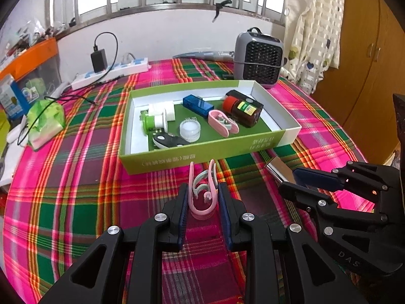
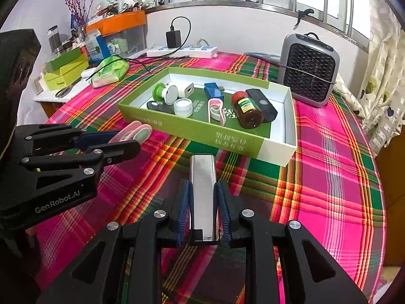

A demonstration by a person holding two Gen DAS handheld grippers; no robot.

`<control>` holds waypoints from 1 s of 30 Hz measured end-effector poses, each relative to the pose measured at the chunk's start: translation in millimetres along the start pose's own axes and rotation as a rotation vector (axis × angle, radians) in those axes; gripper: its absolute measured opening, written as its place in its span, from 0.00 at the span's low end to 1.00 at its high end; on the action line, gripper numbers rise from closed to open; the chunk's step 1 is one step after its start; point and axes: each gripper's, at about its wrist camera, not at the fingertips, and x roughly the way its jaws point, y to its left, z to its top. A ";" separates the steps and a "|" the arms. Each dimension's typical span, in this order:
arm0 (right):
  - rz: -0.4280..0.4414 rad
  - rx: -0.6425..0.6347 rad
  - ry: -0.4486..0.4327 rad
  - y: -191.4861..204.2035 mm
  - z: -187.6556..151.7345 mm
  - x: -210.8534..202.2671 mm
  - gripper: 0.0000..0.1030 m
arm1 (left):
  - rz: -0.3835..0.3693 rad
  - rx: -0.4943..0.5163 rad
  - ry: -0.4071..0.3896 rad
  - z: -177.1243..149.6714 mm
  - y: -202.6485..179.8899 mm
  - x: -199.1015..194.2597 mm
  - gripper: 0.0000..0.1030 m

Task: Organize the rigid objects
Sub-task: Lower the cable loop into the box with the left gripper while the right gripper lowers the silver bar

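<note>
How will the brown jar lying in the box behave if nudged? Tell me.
The brown jar lies on its side, so it would probably roll. The black case beside it may stop that. It looks rigid and smooth, possibly slippery.

Both grippers are the same build: matte black plastic linkage arms with triangular cutouts and shiny round silver screw heads at the pivots. Left gripper (image 1: 202, 197) has dark blue ribbed pads (image 1: 182, 215) on the inside of its fingers, same deal on the right gripper (image 2: 202, 197). White "GenRobot.AI" lettering on the left body, "DAS" on the right one.
</note>
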 end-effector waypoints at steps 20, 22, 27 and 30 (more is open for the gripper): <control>-0.011 0.021 -0.051 -7.4 21.4 -11.2 0.24 | 0.009 -0.027 -0.050 23.1 13.3 -10.7 0.21; -0.013 0.023 -0.054 -9.6 25.1 -11.1 0.24 | 0.010 -0.027 -0.055 27.7 15.0 -10.0 0.21; -0.017 0.020 -0.062 -14.2 37.0 -8.9 0.24 | 0.012 -0.030 -0.059 38.2 19.1 -5.3 0.21; -0.016 0.020 -0.064 -17.2 45.6 -5.2 0.24 | 0.015 -0.031 -0.058 44.4 21.3 -1.1 0.21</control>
